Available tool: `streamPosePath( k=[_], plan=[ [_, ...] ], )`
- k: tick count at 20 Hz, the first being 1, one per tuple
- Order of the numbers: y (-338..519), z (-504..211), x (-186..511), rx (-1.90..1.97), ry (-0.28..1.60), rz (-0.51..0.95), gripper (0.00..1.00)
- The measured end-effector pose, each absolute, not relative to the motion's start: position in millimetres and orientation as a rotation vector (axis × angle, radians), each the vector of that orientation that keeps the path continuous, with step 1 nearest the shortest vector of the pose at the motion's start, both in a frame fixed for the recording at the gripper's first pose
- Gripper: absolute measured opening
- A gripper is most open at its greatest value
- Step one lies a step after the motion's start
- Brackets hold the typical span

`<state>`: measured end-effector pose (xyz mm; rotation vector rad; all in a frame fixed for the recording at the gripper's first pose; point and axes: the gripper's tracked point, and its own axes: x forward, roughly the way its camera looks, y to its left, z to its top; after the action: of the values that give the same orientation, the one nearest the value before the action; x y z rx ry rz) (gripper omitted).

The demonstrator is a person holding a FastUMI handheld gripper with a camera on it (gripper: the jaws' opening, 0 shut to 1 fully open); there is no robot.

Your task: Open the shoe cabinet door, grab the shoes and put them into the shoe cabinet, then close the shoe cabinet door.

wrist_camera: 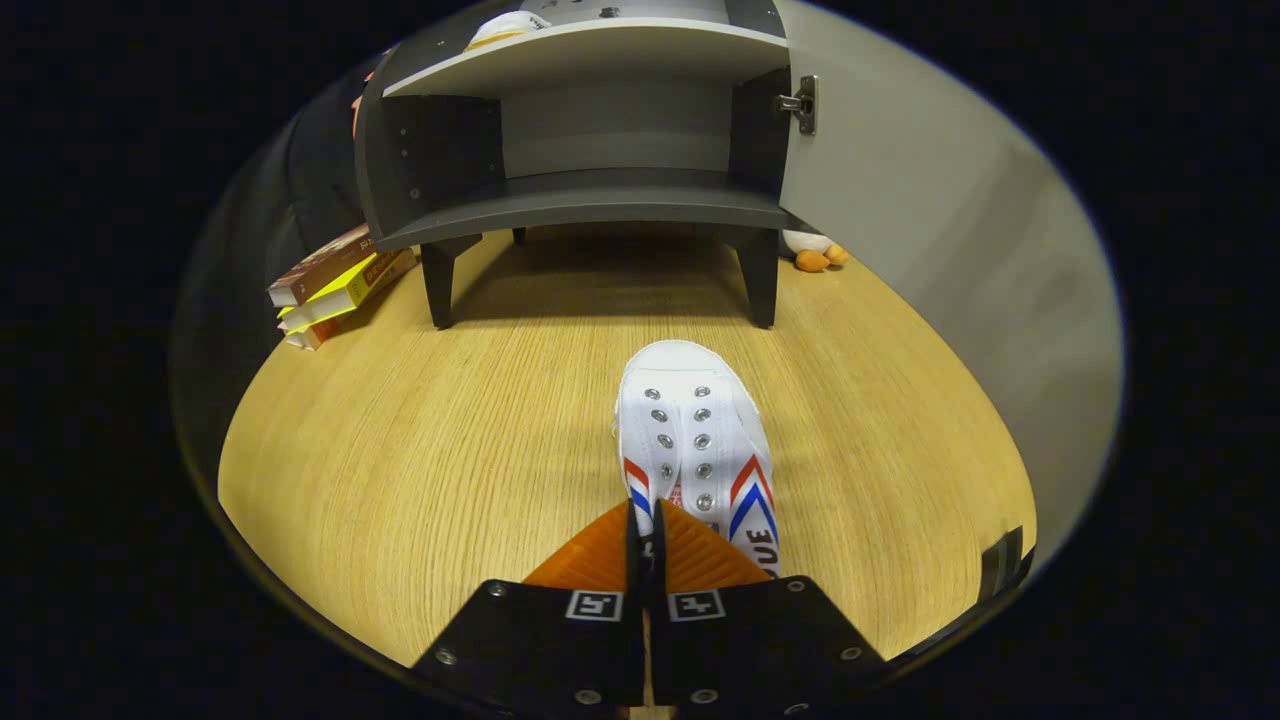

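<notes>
The wooden floor spreads wide under everything, pale and grained. On it stands the shoe cabinet, dark grey and raised on short legs, which serves as the landmark here. Its door is swung fully open on the cabinet's right side, a pale panel reaching from the hinge toward the gripper. Inside the cabinet, the lower compartment is bare; on the shelf above it lies another shoe, white, only partly visible.

Left of the cabinet, beside its front left leg, a small stack of books lies on the floor. Right of the cabinet, just behind the foot of the open door, a soft toy with orange parts peeks out.

In front of the cabinet, well short of its legs, is the white shoe, toe pointing at the cabinet, with metal eyelets and red and blue chevrons on its sides.

The gripper is nearest the camera, in front of the cabinet. Its fingers are drawn nearly together and pinch the thin left rim of the shoe's opening at the heel end, so the tongs are grasping the shoe.
</notes>
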<state>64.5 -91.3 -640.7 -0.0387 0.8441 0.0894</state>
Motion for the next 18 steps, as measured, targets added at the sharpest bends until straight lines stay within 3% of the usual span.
streamPosePath(
  k=[8,18],
  plan=[
    [-80.5,-582.1,65.5,0.003,0.8,0.101,0.0],
    [-61.6,-411.3,48.9,-0.046,0.688,0.103,0.0]
  ],
)
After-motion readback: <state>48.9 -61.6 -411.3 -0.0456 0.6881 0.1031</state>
